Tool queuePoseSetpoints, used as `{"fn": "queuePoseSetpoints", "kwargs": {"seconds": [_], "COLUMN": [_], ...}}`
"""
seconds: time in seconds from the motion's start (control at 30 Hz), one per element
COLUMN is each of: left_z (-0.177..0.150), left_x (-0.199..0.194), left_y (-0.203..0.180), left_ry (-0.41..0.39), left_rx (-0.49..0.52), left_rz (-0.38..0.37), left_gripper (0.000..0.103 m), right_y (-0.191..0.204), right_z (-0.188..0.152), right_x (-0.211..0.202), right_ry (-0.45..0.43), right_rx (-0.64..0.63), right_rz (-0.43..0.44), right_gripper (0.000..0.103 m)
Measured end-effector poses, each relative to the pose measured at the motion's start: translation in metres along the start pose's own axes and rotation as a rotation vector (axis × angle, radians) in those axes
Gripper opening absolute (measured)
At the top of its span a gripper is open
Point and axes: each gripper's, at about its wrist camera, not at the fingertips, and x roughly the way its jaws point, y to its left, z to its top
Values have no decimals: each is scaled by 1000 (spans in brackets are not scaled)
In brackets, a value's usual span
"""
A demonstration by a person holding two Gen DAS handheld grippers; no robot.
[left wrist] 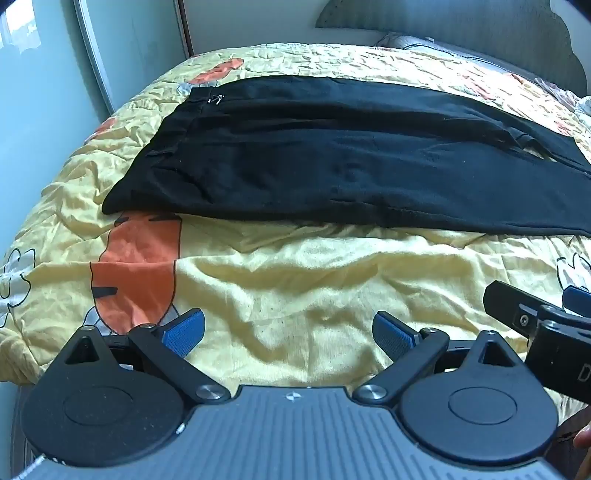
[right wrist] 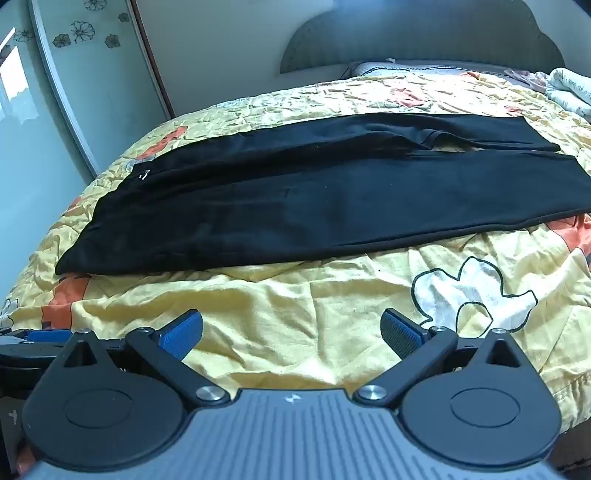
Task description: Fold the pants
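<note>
While both tools hang over the near edge of the bed, the left gripper (left wrist: 288,334) has its blue-padded fingers (left wrist: 184,332) spread wide, with nothing between them but yellow cloth below. The right gripper (right wrist: 291,334) is spread just the same, its blue pads apart and holding nothing. In the left wrist view the right gripper's black body pokes in at the right edge, just beside the left one; in the right wrist view a bit of the left gripper shows at the far left edge.

Under and ahead of both lies a wrinkled yellow bedspread (left wrist: 295,280) printed with orange patches and white flowers outlined in black. One white flower (right wrist: 476,291) sits just beyond the right gripper's right finger.

Farther out, the black pants (left wrist: 332,162) lie flat across the bed from side to side, well apart from both grippers. The waist end is to the left, where a small zipper pull (left wrist: 218,99) shows near the far edge. The legs run off to the right, one lying partly over the other, and their ends (right wrist: 535,147) split apart a little.

Beyond the pants stand a grey pillow (right wrist: 406,68) and a rounded headboard (right wrist: 424,33). A bundle of pale cloth (right wrist: 569,88) rests at the far right corner. A glass wardrobe door (right wrist: 92,74) with flower drawings stands to the left of the bed.
</note>
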Motion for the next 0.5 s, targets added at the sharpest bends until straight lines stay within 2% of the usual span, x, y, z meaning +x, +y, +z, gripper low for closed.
{"fn": "queuePoseSetpoints", "kwargs": {"seconds": [0.27,0.3,0.5], "left_z": [-2,-4,-2], "left_x": [-6,3,3], "left_y": [4,0,1], "left_ry": [-26,2,8], "left_rx": [-1,1,-12], "left_rz": [3,3,1], "left_gripper": [95,95,95], "right_y": [-1,-2,-4], "right_z": [-9,-10,-3], "right_x": [0,0,6], "right_ry": [-4,-2,22], "right_rx": [-3,-2,1], "right_rz": [-10,-10,-28], "right_gripper": [103,103,103]}}
